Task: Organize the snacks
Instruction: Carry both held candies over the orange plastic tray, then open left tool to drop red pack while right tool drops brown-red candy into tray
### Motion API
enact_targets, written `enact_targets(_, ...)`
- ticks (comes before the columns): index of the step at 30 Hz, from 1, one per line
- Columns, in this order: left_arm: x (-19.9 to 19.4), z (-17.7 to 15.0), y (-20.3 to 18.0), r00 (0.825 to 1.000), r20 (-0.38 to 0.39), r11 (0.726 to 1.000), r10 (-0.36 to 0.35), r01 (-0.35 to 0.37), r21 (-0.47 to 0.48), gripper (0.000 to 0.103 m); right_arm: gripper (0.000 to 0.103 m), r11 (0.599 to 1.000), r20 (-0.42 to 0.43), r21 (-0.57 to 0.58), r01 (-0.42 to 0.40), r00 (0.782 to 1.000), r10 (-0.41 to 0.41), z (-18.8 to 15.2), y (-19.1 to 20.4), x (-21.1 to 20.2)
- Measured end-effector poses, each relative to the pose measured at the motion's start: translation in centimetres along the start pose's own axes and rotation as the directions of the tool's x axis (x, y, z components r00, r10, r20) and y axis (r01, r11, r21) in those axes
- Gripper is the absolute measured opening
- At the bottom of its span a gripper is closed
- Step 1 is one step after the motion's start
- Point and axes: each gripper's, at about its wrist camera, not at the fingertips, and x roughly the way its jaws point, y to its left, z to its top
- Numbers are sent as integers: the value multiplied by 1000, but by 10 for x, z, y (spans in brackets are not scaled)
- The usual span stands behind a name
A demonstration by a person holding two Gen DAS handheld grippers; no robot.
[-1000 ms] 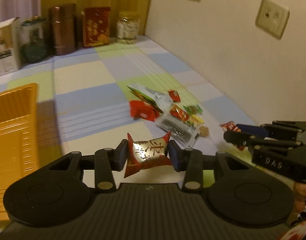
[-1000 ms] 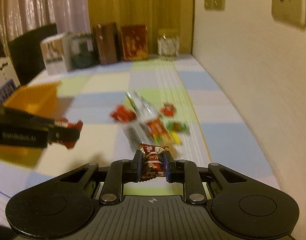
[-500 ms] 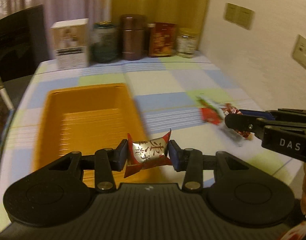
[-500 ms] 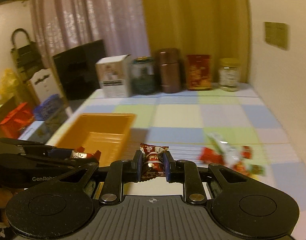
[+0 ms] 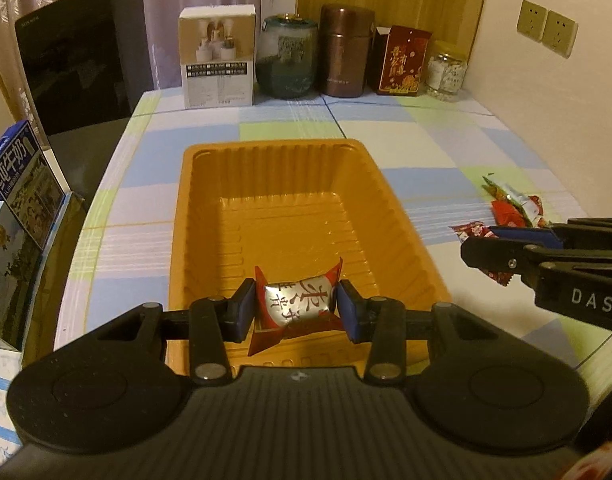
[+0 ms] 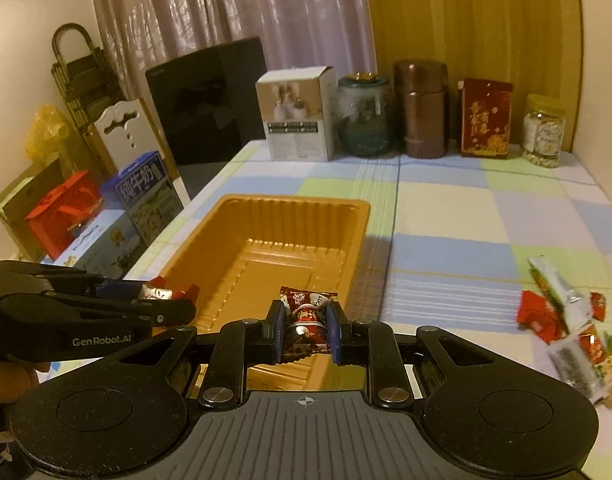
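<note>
Both grippers hang over the near end of the orange tray (image 5: 178, 240), each carrying a snack. The left gripper (image 5: 294, 310) pinches a silver-red candy (image 5: 296, 300); the right gripper (image 6: 305, 330) pinches a dark red candy (image 6: 306, 316). The drop-off step is in hand: next, both need to let go so the candies fall in, then return to the pile (image 6: 566, 320) on the cloth.

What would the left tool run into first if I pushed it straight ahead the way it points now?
Most likely the floor of the orange tray. The left tool, shut on the red and silver candy, aims down into it, and nothing else shows in that line. Depth is hard to judge through the fisheye.
</note>
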Motion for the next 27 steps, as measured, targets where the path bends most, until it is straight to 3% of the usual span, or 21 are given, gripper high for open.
enact_targets(5, 14, 0, 7, 1000, -9, 1000, -4, 4, 2, 43, 23, 1000, -20, -3, 6, 1000, -6, -1, 1, 15)
enact_targets(8, 17, -1, 8, 1000, -12, 1000, 9, -9, 9, 55, 23, 1000, -27, -4, 7, 1000, -7, -3, 1, 20)
enact_targets(27, 2, -5, 26, 1000, 12, 999, 24, -23, -24, 56, 23, 999, -24, 10, -41, 999, 41, -1, 15, 30)
